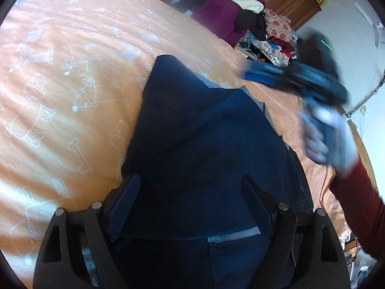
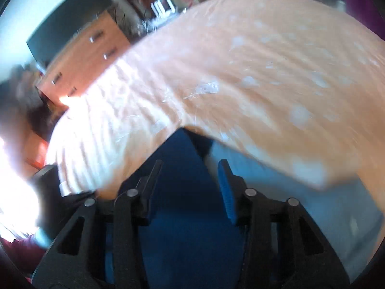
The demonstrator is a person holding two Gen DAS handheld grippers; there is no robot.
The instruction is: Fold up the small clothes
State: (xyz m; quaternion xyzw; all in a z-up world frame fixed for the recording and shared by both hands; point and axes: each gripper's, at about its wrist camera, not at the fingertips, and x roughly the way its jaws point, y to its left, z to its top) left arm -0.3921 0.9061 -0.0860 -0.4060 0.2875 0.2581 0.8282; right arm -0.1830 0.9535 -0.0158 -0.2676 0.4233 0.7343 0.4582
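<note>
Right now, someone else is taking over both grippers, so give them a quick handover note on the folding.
Left hand-held gripper: open, fingers either side of the navy garment, gripping nothing.
Right hand-held gripper: open, empty, blurred with motion, over blue cloth at the bed's edge.
The garment lies on the orange bedsheet, partly folded, one flap laid over.
Left to do: finish folding. More clothes are piled beyond the bed.

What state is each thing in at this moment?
Navy garment: partly folded, lying on the bedspread.
Left gripper: open, fingers straddling the garment.
Right gripper: open, blurred, holding nothing.
Orange bedspread: spread, lightly wrinkled.
Clothes pile: unfolded heap beyond the bed.
</note>
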